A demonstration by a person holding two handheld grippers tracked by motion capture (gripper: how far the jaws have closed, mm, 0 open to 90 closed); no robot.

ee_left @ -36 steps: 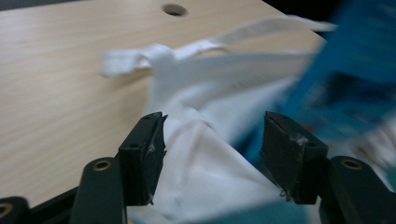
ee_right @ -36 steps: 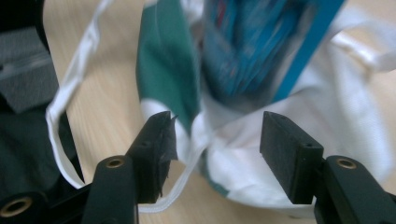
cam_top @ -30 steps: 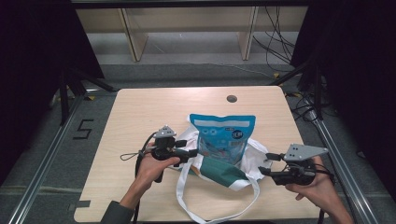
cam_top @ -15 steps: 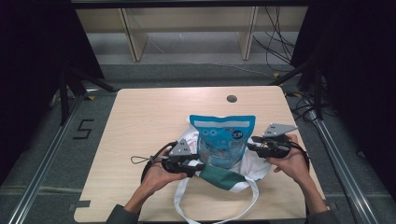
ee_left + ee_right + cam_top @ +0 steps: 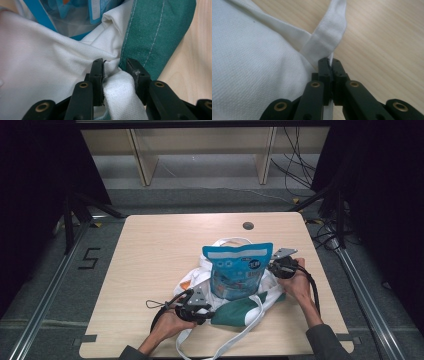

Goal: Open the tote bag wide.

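Your white fabric tote bag with the green panel (image 5: 235, 312) lies crumpled near the front edge of the pale wooden table (image 5: 150, 250), right of its middle, and the blue-and-clear plastic pouch (image 5: 237, 270) stands in it, rising well above the cloth so that most of the bag's opening is hidden behind it. Your left gripper (image 5: 116, 68) comes in low at the bag's near left side; its jaws have just been closing and now stand part-way in, with a bunched fold of white cloth (image 5: 117, 85) between them, right where the white meets the green panel (image 5: 155, 32). The left pad presses into the fold; the right pad sits against the cloth too, though the bunching hides how firmly it bites. In the high view that gripper (image 5: 207, 312) is half covered by your hand (image 5: 167, 325), and its tips disappear against the fabric. Your right gripper (image 5: 329, 61) has its jaws drawn fully together after closing in, pinching the thin edge of the bag at the foot of a white strap (image 5: 329, 32); the cloth between the pads is so thin that you barely see it. From above, that gripper (image 5: 272, 266) sits at the bag's right side, its tips tucked behind the pouch. The long white handle loop (image 5: 220, 347) trails toward you and is cut off at the table's front edge.
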